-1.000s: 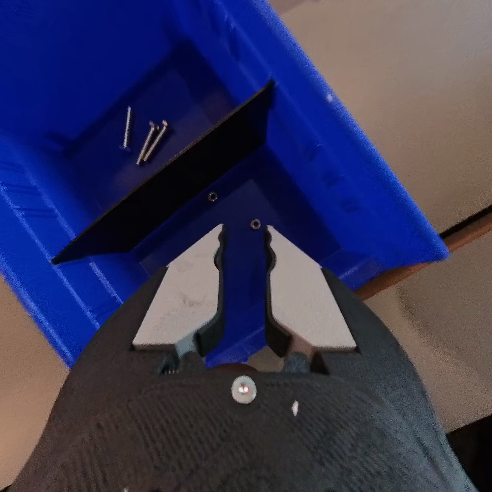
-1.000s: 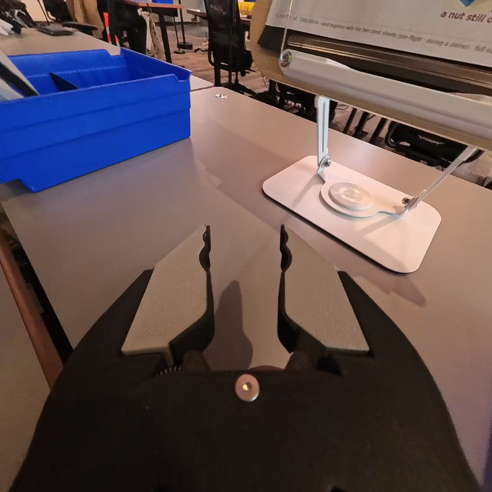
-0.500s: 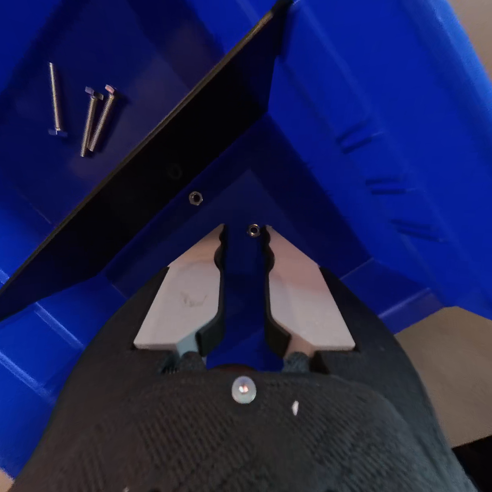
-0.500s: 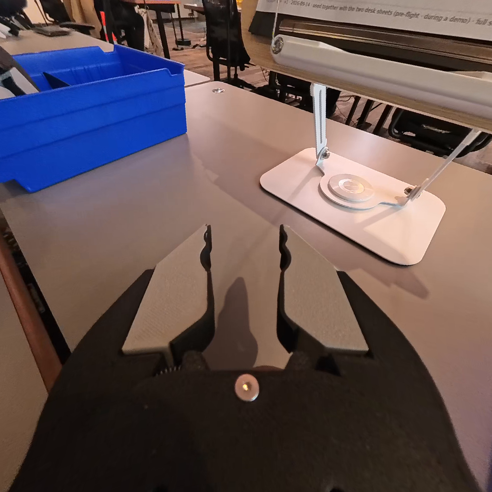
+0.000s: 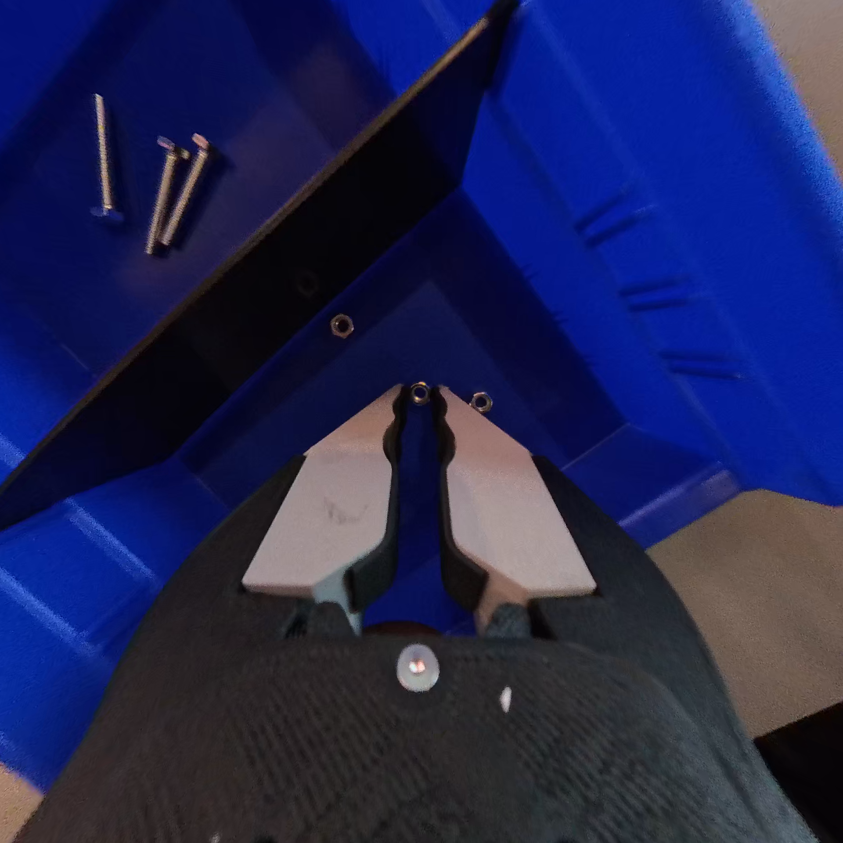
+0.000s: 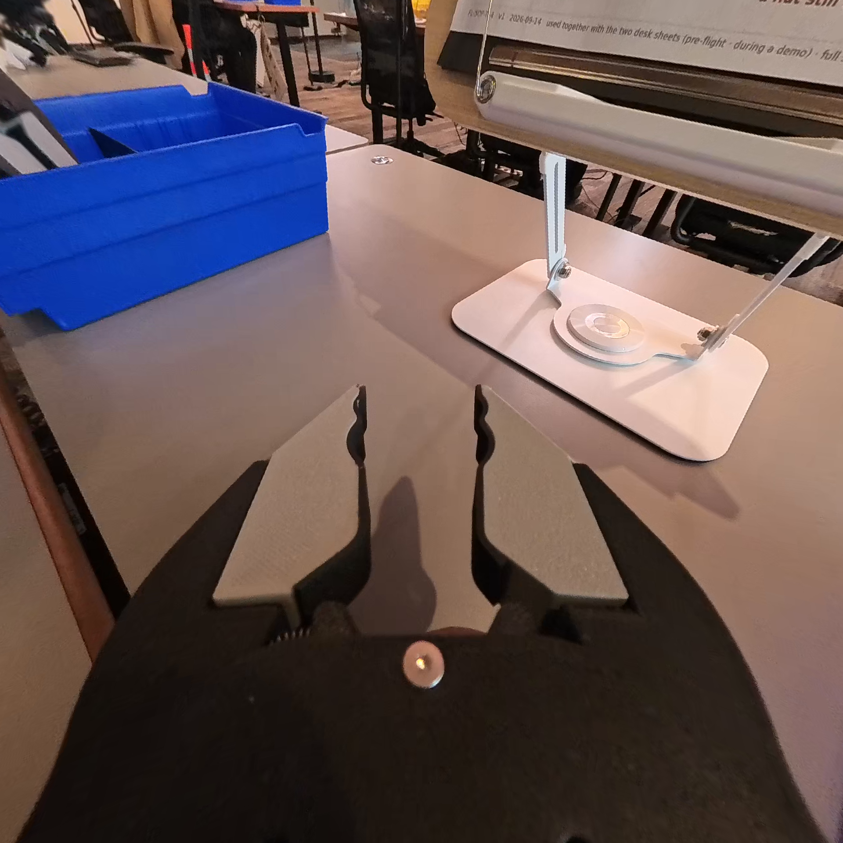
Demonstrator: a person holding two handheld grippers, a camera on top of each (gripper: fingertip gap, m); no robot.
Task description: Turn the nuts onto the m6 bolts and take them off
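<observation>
Left tongs (image 5: 419, 393) reach down into the near compartment of the blue bin (image 5: 638, 137), fingers a narrow gap apart w/ a small nut (image 5: 419, 394) sitting right between the tips, hole facing up at the camera; can't tell if the tips touch it or have any grip on it. A 2nd nut (image 5: 481, 402) lies flat just right of the right fingertip, a 3rd nut (image 5: 341, 325) further ahead and left of the tips, close to the black divider (image 5: 273, 255), which runs diagonally from near-left to far-right. Beyond the divider, far left of the tongs, three bolts (image 5: 175, 196) lie flat on the bin floor. Their long axes run roughly away from the tongs: the left one has its head at the near end, the other two lie side by side, touching, heads at the far end, leaning slightly right. Right tongs (image 6: 418, 392) are wide open, holding nothing, above the grey surface (image 6: 228, 365). Bin sits ahead-left of them, w/ part of the left tongs showing inside it; a white stand base (image 6: 661, 410) sits ahead-right.
</observation>
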